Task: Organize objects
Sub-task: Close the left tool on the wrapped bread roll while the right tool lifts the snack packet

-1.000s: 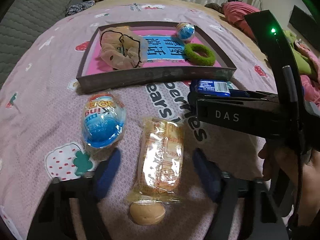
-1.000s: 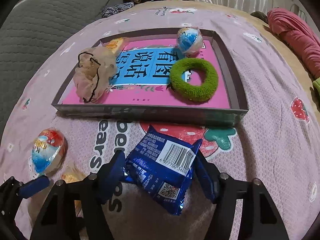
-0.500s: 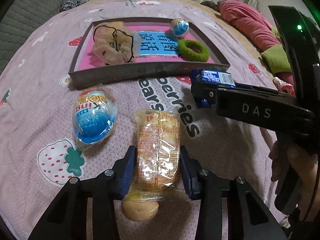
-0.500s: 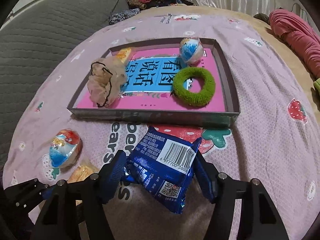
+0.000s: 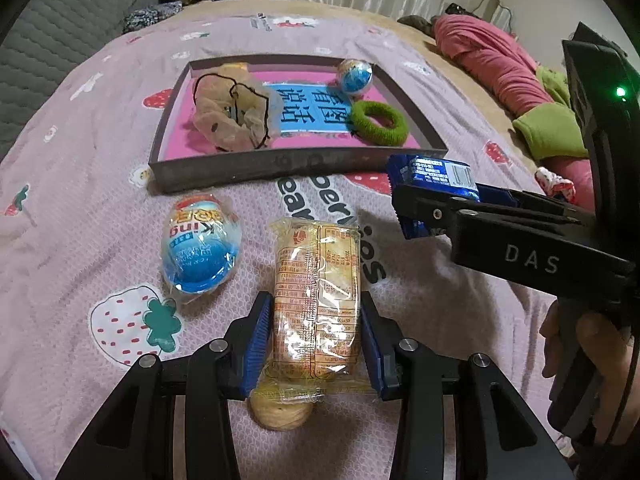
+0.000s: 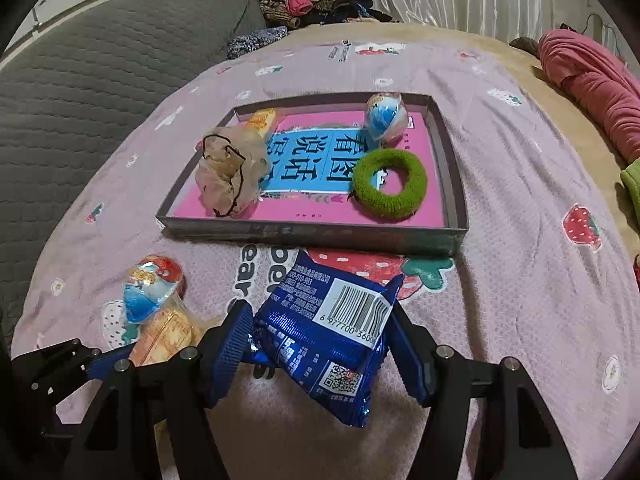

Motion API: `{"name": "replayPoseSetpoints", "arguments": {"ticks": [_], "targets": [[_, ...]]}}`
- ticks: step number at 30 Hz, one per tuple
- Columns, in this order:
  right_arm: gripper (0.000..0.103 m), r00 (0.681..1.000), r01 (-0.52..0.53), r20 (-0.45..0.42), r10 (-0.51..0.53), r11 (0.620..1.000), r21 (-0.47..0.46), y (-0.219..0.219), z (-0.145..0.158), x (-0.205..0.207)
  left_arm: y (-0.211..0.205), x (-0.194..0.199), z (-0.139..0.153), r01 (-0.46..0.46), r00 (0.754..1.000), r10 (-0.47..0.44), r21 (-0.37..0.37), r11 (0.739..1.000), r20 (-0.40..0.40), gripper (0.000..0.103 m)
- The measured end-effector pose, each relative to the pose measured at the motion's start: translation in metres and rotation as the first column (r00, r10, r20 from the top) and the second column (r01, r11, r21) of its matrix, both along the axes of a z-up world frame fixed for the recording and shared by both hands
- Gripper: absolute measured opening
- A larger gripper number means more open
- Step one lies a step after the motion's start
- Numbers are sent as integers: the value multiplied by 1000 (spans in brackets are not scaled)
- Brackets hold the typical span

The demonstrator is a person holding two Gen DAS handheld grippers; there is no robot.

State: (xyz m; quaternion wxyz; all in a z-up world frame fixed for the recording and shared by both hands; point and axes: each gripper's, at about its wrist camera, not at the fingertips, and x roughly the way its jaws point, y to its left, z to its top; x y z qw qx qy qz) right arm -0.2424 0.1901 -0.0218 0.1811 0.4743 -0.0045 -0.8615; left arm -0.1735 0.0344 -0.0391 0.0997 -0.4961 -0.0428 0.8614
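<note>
Now: clear-wrapped orange cracker pack (image 5: pixel 316 296) flat on pink strawberry-print bedspread (image 5: pixel 80 216), left claw (image 5: pixel 314 344) clamped on both long sides. Blue foil snack packet (image 6: pixel 332 336) pinched in right claw (image 6: pixel 320 354), raised off bed. Ahead: shallow grey tray (image 6: pixel 312 232) with green ring scrunchie (image 6: pixel 390 188).
</note>
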Motion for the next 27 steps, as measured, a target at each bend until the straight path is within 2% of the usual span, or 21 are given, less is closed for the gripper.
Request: {"name": "replayPoseSetpoints", "arguments": {"ticks": [16, 27], "targets": [[67, 999, -12, -47, 9, 998, -65, 4, 33, 30, -12, 14, 27, -24, 997, 26, 38, 999, -72, 43], [67, 995, -14, -97, 6, 997, -81, 4, 50, 37, -21, 17, 39, -39, 993, 44, 46, 998, -107, 43]]}}
